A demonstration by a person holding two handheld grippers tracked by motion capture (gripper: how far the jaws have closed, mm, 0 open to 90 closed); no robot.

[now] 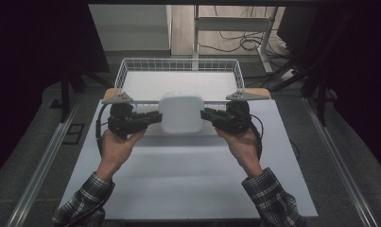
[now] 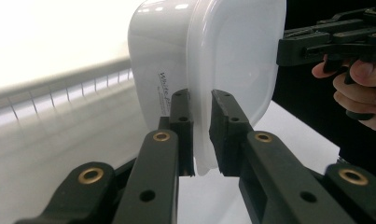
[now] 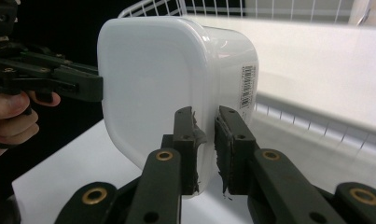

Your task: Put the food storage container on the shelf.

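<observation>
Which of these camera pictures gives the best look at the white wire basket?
The high view: it shows the whole white wire basket beyond the white plastic container that the left gripper and right gripper hold. The right gripper view catches its top rim and a side wall; the left gripper view shows a blurred stretch of wall.

We see a dim room w/ black edges in the high view. Light falls from above on the white table (image 1: 188,175). In both gripper views the far basket (image 3: 288,9) is washed out & blurry; near jaws look sharp.
</observation>
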